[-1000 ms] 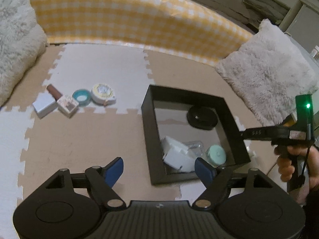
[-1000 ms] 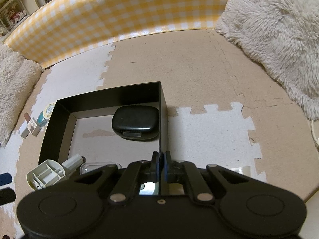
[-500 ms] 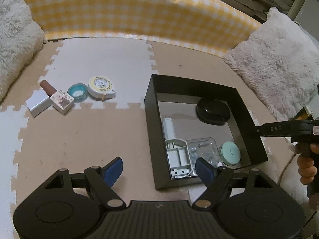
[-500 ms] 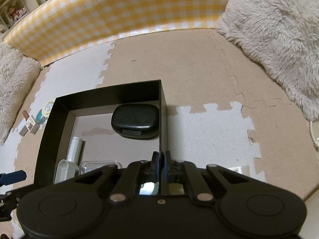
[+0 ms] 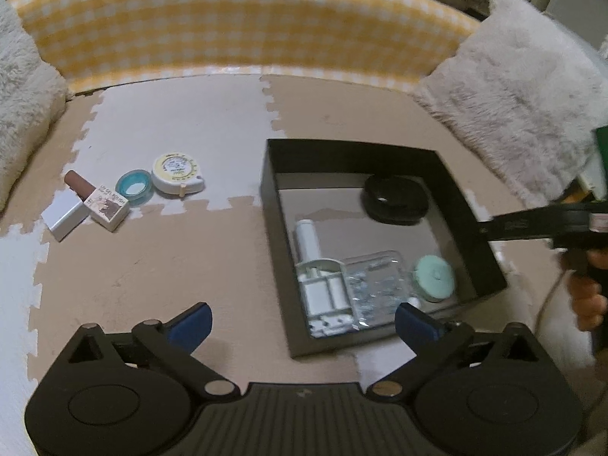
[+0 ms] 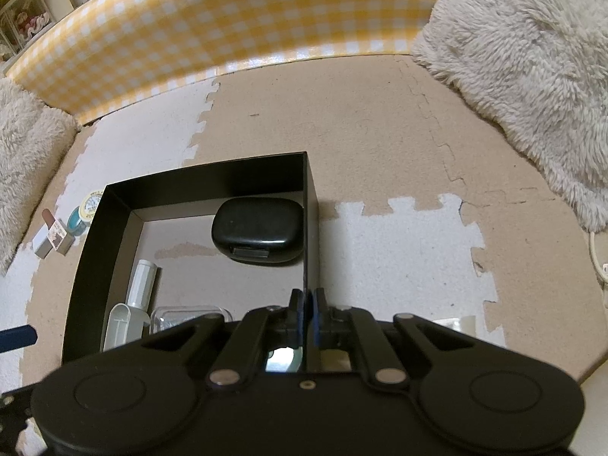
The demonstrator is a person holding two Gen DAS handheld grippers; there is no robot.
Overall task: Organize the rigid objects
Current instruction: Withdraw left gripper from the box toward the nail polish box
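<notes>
A black open box (image 5: 271,205) sits on the foam mat and holds a black case (image 5: 395,199), a white plastic part (image 5: 323,281), a clear tray (image 5: 374,285) and a mint round case (image 5: 435,277). My right gripper (image 6: 306,317) is shut on the box's right wall (image 6: 311,228); it shows from the side in the left wrist view (image 5: 532,224). My left gripper (image 5: 302,323) is open and empty, above the mat near the box's front left corner. On the mat to the left lie a tape measure (image 5: 176,173), a teal tape roll (image 5: 133,187), a gel polish box (image 5: 108,207) and a white box (image 5: 64,214).
A yellow checked bumper (image 5: 247,34) runs along the back. Fluffy cushions lie at the right (image 5: 524,110) and the left (image 5: 19,114). The loose items also show at the left edge of the right wrist view (image 6: 64,228).
The white plastic part left my left gripper and now lies flat in the box. My left gripper has pulled back and up, still open. The right gripper has kept its hold on the wall.
</notes>
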